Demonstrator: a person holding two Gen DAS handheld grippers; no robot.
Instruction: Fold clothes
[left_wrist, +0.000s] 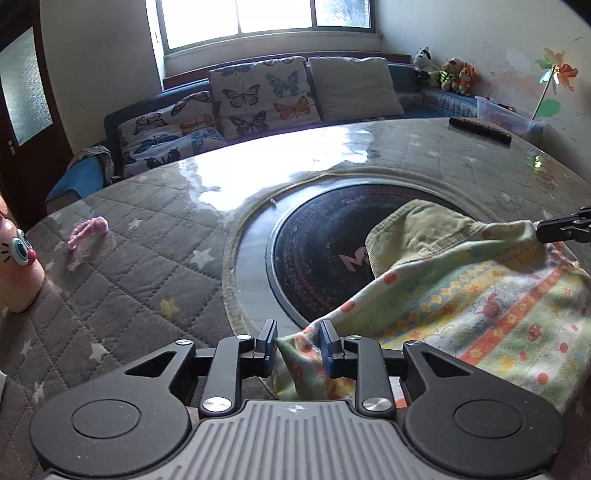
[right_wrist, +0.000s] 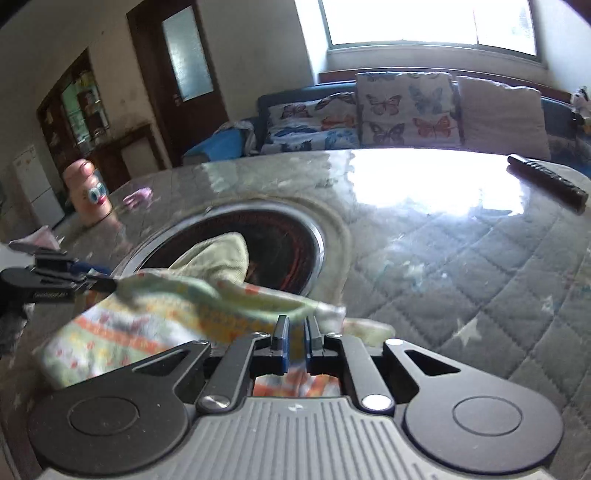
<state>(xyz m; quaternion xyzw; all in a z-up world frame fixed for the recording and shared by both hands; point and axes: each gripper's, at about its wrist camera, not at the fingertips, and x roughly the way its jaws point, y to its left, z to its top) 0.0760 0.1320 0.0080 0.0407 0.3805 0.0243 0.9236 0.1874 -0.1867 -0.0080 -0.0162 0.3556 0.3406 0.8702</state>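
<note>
The left gripper (left_wrist: 298, 345) has its fingers clamped on one corner of the cloth (left_wrist: 476, 295); the right gripper (right_wrist: 294, 341) pinches another edge. The cloth hangs stretched between them over the bench (left_wrist: 147, 266), partly covering the dark round burner (left_wrist: 317, 243).

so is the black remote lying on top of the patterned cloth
No, the black remote lies on the far right of the table, well apart from the patterned cloth.
</note>
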